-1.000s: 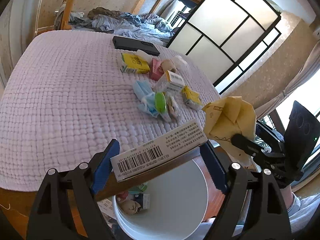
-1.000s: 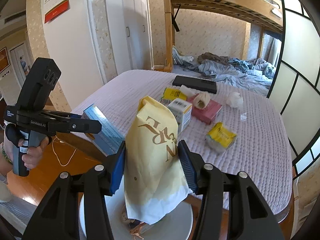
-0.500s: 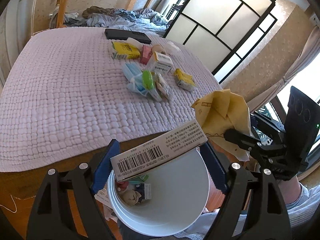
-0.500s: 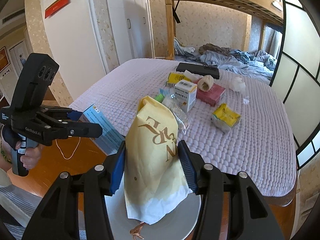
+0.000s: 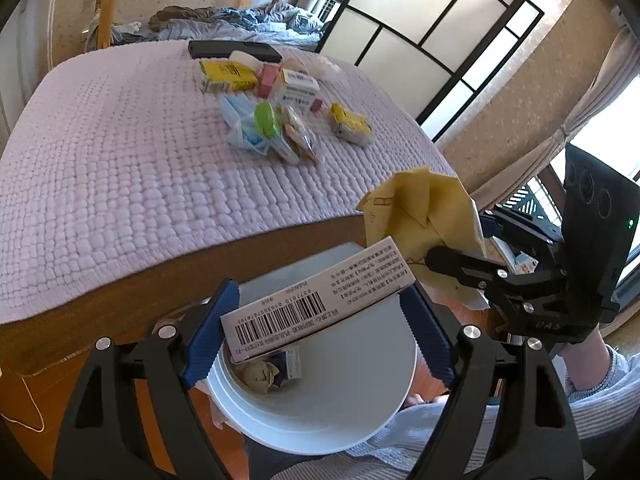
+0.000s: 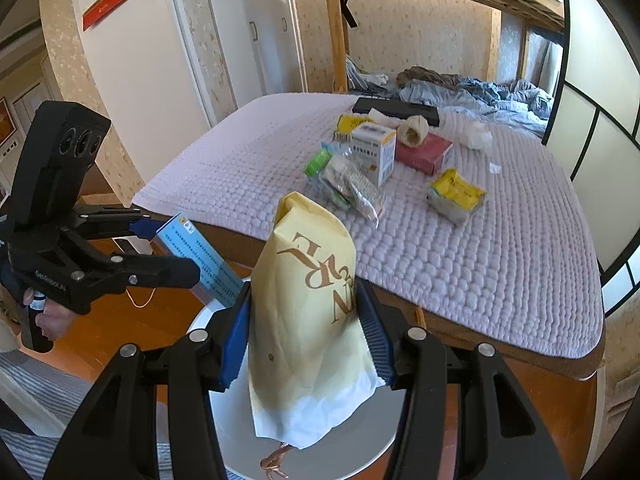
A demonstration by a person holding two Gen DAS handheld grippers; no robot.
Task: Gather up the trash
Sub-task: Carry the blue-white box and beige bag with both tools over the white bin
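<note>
Carton: a long white carton with a barcode [image 5: 318,304] is sitting across the lower middle of the left wrist view, directly over the white bin [image 5: 340,412].
Left gripper: the left gripper [image 5: 320,320] is clamping the carton by its two ends between the blue pads [image 5: 210,334].
Paper bag: a yellow paper bag with brown lettering [image 6: 308,320] is filling the lower centre of the right wrist view, hanging above the bin's rim [image 6: 360,456].
Right gripper: the right gripper [image 6: 306,336] is squeezing the bag from both sides, creasing it.
Bin: crumpled paper [image 5: 260,376] and other scraps are lying at the bottom, in the lower middle of the left view.
Bed: a lilac quilted cover [image 5: 120,168] is filling the left and centre of the left view.
Remaining trash: a yellow box [image 5: 228,76], a white box [image 5: 298,90], a green lid [image 5: 265,120], a blue mask [image 5: 236,114] and a yellow packet [image 5: 350,124] are lying clustered near the upper middle.
Black case: a flat black case [image 5: 234,50] is lying beyond the cluster.
Person: a hand [image 6: 50,312] is gripping the left tool's handle at the left edge of the right view.
</note>
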